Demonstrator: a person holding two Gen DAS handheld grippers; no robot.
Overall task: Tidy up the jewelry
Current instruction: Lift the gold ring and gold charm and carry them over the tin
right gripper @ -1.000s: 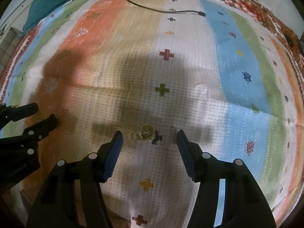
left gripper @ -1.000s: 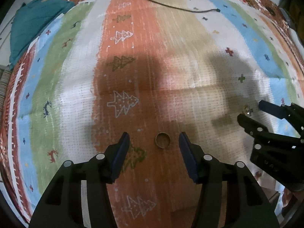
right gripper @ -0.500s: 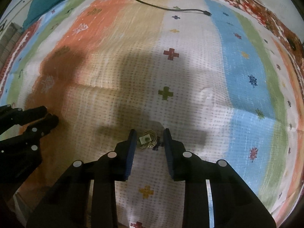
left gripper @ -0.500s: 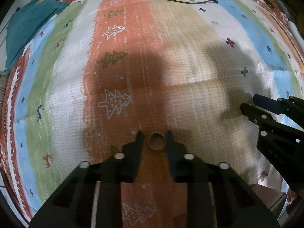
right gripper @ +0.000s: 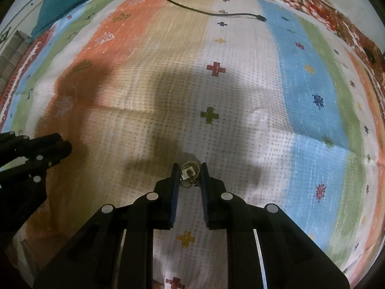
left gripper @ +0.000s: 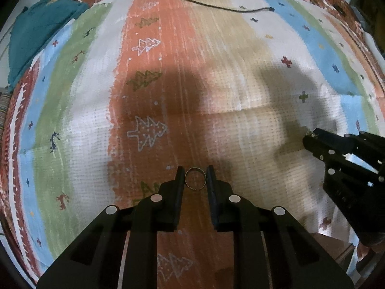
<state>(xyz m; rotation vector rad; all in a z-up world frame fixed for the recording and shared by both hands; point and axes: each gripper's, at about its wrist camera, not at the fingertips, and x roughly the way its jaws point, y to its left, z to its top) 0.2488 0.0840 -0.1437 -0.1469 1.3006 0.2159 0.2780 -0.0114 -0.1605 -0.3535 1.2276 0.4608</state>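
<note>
A: What is in the left tongs (left gripper: pixel 195 177)?

B: A thin, plain metal ring (left gripper: pixel 195 178), a bare hoop of dull silver colour with nothing set in it. It stands between the two black fingers, and both pads touch its sides, so the tongs are clamped on it. It sits over the orange band of the striped woven cloth (left gripper: pixel 72 110), close to a green tree figure.

A: And the right tongs (right gripper: pixel 190 174)?

B: Their jaws have just been closing, and now they pinch a small tangle of fine gold-coloured wire or chain with a pale square piece (right gripper: pixel 190 174) in its middle. I cannot tell whether that piece is a stone or a tag. It lies over the white dotted band, below a green cross.

A: What does one view give that the other lacks?

B: The left wrist view shows the ring's open hoop clearly, and the right tongs (left gripper: pixel 310 136) only from the side at the right edge, their load a small glint at the tips. The right wrist view shows the tangle closely, and the left tongs (right gripper: pixel 65 145) at the left edge with the ring hidden. Both views show a black cable (right gripper: pixel 207 12) and a teal fabric (left gripper: pixel 38 31) far off
</note>
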